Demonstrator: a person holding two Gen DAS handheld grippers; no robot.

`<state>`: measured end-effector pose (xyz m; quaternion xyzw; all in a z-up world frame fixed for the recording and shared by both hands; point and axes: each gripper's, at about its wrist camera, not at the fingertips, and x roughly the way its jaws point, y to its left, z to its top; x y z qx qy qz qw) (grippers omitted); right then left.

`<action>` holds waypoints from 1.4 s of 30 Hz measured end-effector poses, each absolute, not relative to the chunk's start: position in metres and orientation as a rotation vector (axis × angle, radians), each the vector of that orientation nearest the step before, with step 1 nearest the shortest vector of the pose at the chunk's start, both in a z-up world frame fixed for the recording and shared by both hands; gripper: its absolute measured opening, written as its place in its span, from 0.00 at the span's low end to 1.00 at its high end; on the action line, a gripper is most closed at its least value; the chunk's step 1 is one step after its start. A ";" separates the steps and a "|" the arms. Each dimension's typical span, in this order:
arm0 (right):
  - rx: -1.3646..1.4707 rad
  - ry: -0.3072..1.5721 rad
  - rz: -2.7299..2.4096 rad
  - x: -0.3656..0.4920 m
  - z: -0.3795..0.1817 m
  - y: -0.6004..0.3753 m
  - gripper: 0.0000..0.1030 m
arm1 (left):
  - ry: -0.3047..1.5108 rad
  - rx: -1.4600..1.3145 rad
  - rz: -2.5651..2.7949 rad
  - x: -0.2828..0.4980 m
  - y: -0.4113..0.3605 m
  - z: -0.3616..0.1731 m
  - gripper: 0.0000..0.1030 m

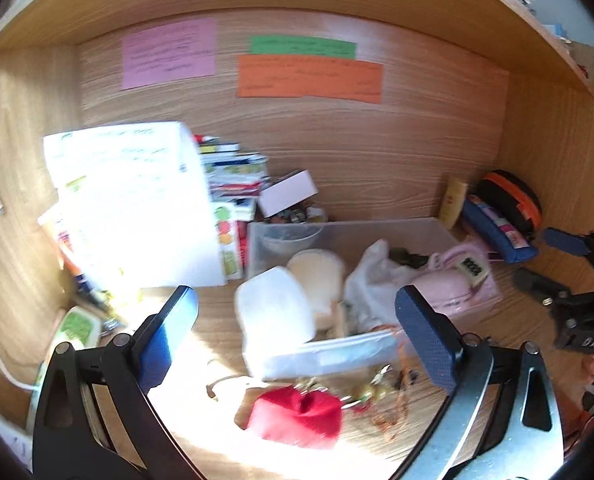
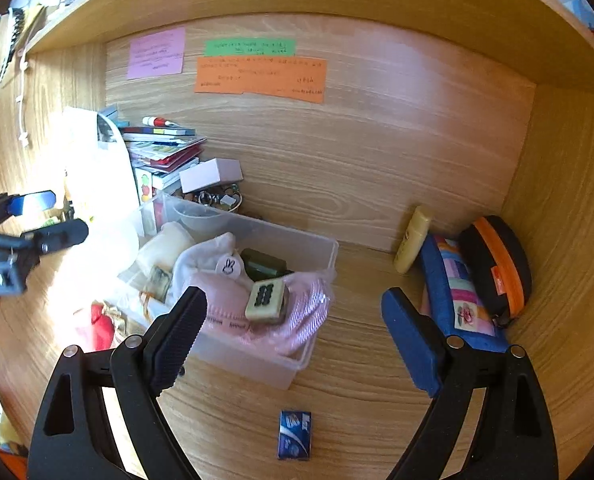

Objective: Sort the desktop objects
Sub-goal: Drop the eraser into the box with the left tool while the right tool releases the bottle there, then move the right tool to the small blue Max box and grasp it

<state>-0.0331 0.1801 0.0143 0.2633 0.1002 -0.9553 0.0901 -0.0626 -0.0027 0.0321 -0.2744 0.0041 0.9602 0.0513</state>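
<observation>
A clear plastic bin (image 2: 321,256) stands on the wooden desk, filled with a pink packet (image 2: 233,312), a mahjong-tile block (image 2: 265,297), a white cloth (image 2: 207,254) and a cream jar (image 2: 165,248). My right gripper (image 2: 297,328) is open and empty above the bin's near right corner. A small blue packet (image 2: 294,435) lies on the desk below it. My left gripper (image 1: 297,320) is open and empty over a red pouch (image 1: 297,416), a white lidded tub (image 1: 275,312), a flat clear packet (image 1: 333,354) and tangled jewellery (image 1: 381,392). The bin also shows in the left wrist view (image 1: 377,232).
A stack of books (image 2: 161,148), a white box (image 2: 211,174) and a white bag (image 1: 133,204) stand at the back left. A blue pencil case (image 2: 457,292), a black-and-orange case (image 2: 497,264) and a cream tube (image 2: 413,240) lie at the right wall. Coloured notes hang on the back panel.
</observation>
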 end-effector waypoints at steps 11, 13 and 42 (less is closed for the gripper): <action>0.915 0.284 -2.813 -0.021 -0.017 0.203 0.85 | 0.022 -0.966 2.941 -0.043 -0.027 -0.003 0.97; 0.970 0.256 -2.785 -0.020 -0.023 0.208 0.85 | 0.011 -1.020 2.917 -0.044 -0.030 -0.013 0.98; 1.347 0.231 -2.515 -0.039 -0.089 0.215 0.42 | 0.136 -1.363 2.636 -0.073 0.003 -0.076 0.98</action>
